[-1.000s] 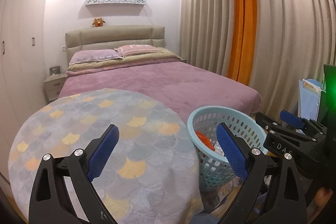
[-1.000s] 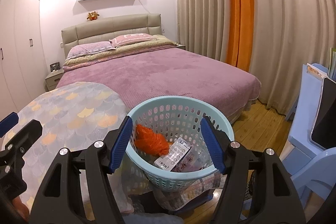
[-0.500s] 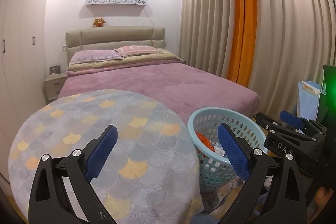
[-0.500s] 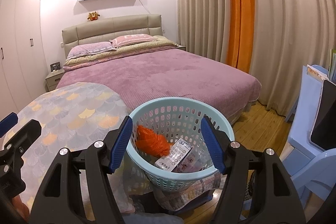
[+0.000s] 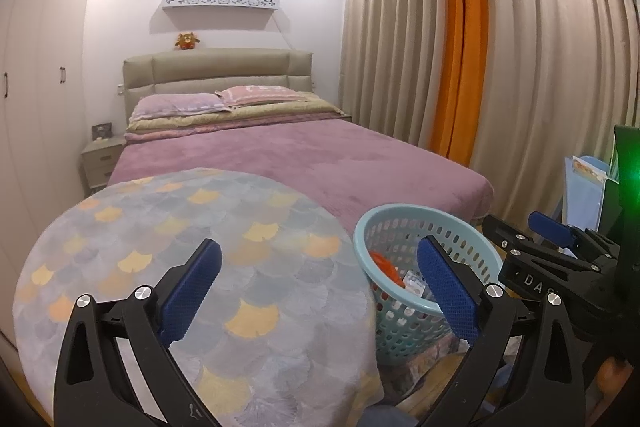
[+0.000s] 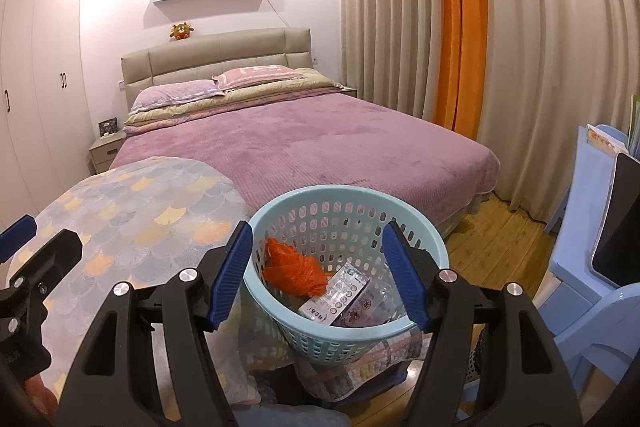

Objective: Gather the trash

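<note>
Left gripper (image 5: 318, 291) jaws opening wider over bare table (image 5: 120, 227), nothing between; right gripper (image 6: 318, 269) half-open, empty; basket (image 6: 436, 247) holds trash, collecting looks done.

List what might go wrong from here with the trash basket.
1. The basket seems to sit on bunched cloth, not bare floor, so a nudge might tip it.
2. The right gripper hovers open at its rim; dropping lower could knock it.
3. The left gripper, jaws opening and empty, might snag the table's cloth.
</note>
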The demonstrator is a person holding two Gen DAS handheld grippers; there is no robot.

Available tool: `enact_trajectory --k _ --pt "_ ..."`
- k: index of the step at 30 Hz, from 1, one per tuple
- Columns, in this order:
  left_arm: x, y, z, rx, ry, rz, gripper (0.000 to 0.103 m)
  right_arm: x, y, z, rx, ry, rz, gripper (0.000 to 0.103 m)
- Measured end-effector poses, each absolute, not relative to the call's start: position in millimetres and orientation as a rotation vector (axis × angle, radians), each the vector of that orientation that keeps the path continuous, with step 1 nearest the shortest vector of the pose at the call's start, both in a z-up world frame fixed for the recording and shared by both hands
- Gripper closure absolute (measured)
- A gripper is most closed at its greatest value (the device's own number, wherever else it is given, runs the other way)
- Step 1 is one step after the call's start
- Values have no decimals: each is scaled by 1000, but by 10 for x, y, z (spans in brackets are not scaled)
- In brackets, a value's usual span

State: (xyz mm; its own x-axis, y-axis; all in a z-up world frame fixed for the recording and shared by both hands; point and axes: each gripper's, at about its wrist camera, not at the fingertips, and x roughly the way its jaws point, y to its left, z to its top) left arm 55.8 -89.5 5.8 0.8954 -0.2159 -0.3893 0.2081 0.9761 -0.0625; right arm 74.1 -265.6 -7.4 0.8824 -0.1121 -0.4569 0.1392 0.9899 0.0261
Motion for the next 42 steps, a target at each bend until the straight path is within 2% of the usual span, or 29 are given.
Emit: enact_trajectory --k 42 --pt "409 -839 232 -20 365 -222 8 687 -2606 29 56 461 -104 39"
